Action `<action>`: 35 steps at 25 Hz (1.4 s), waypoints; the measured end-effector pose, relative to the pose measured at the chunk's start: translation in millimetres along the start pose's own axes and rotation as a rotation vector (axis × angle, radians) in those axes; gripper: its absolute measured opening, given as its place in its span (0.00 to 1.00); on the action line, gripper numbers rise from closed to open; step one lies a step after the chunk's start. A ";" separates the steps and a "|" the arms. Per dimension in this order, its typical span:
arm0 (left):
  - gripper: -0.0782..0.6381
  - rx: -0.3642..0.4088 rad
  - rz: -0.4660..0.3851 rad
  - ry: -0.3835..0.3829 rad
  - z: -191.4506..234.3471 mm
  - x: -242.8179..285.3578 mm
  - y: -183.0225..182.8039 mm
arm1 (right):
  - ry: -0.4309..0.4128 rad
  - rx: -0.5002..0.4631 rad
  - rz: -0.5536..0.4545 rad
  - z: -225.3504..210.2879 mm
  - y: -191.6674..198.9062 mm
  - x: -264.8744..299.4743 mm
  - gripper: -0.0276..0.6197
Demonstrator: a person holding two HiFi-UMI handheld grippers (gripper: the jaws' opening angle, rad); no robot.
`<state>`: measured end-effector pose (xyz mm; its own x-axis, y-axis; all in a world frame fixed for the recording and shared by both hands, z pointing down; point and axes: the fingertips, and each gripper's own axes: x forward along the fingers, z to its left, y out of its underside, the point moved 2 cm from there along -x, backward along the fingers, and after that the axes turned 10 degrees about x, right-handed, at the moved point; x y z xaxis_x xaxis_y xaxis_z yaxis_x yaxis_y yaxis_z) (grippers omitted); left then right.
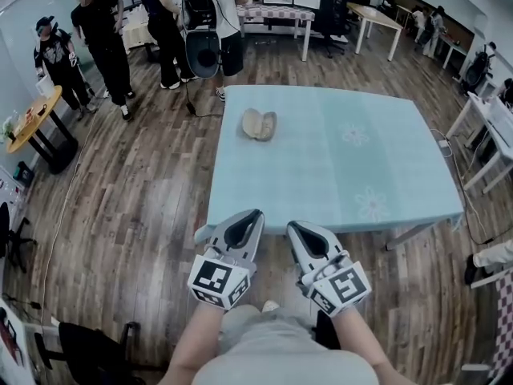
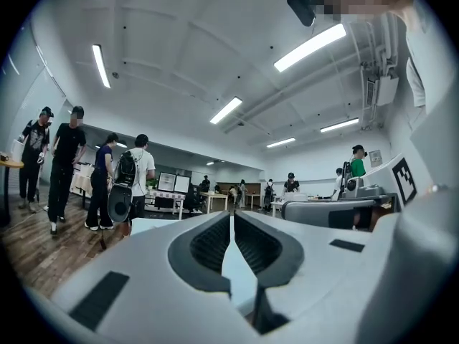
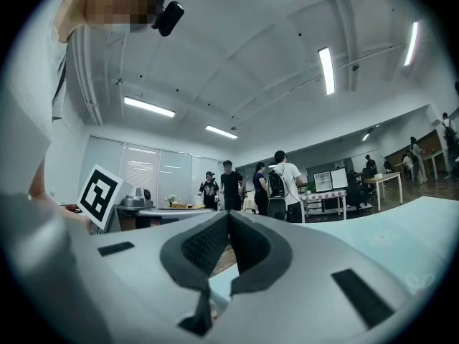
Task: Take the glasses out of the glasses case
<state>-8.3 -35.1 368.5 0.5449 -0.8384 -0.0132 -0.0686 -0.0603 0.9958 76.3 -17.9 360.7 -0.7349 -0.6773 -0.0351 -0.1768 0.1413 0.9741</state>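
A beige glasses case (image 1: 260,124) lies on the far left part of the light blue table (image 1: 377,159), its lid closed as far as I can see. The glasses do not show. My left gripper (image 1: 256,213) is held level at the table's near edge, jaws shut with nothing between them. My right gripper (image 1: 292,225) is beside it, also shut and empty. Both are well short of the case. In the left gripper view the jaw tips (image 2: 231,216) meet; in the right gripper view the jaw tips (image 3: 227,213) meet too.
Several people stand beyond the table's far left corner (image 1: 168,22). A round wooden table (image 1: 32,123) is at the left. White tables (image 1: 489,135) stand at the right, and desks (image 1: 280,10) at the back. The floor is wood.
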 end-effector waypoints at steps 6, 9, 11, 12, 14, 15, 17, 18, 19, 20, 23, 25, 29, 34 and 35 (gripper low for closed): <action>0.12 0.008 0.029 0.000 6.6 13.8 4.1 | 0.000 0.015 0.000 -14.9 0.6 7.1 0.05; 0.12 0.006 0.030 -0.007 11.7 20.2 5.4 | -0.011 0.010 0.005 -19.1 1.8 12.2 0.05; 0.12 0.003 0.034 -0.013 15.6 25.2 6.5 | -0.010 0.009 0.011 -23.2 3.1 15.7 0.05; 0.12 0.001 0.037 -0.014 17.4 27.7 6.8 | -0.006 0.009 0.013 -25.5 3.6 17.3 0.05; 0.12 -0.013 0.043 -0.008 21.4 31.8 5.3 | 0.002 0.005 0.014 -30.1 4.5 20.2 0.05; 0.12 -0.026 0.045 -0.002 24.0 33.9 3.0 | 0.003 0.004 0.014 -32.6 5.0 22.0 0.05; 0.12 -0.036 0.049 0.008 30.1 40.9 -4.4 | 0.004 0.000 0.014 -40.2 5.0 26.7 0.05; 0.12 -0.028 0.051 0.014 33.4 46.3 -9.0 | 0.005 -0.001 0.013 -45.9 4.0 29.8 0.05; 0.12 -0.016 0.051 0.021 36.9 52.5 -13.7 | 0.008 0.001 0.011 -51.9 2.5 33.4 0.05; 0.12 -0.003 0.050 0.028 40.8 58.8 -17.8 | 0.010 0.005 0.008 -57.6 0.6 37.7 0.05; 0.12 0.025 0.051 0.044 56.2 76.4 -24.6 | 0.009 0.012 -0.004 -70.7 -7.1 54.5 0.05; 0.12 0.037 0.060 0.050 67.2 88.2 -25.2 | 0.006 0.004 -0.006 -79.7 -13.1 68.8 0.05; 0.13 0.031 0.095 0.080 87.9 114.6 -21.5 | -0.009 -0.011 -0.013 -100.6 -30.1 100.6 0.05; 0.17 -0.005 0.138 0.085 124.0 153.1 -13.5 | -0.008 -0.012 -0.007 -123.2 -41.3 143.7 0.05; 0.19 0.001 0.144 0.082 130.9 160.9 -12.5 | -0.007 -0.008 -0.009 -127.4 -42.7 152.2 0.05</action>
<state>-29.1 -240.2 342.1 0.5958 -0.7913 0.1374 -0.1519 0.0570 0.9867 55.5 -218.9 342.2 -0.7379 -0.6733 -0.0452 -0.1782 0.1298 0.9754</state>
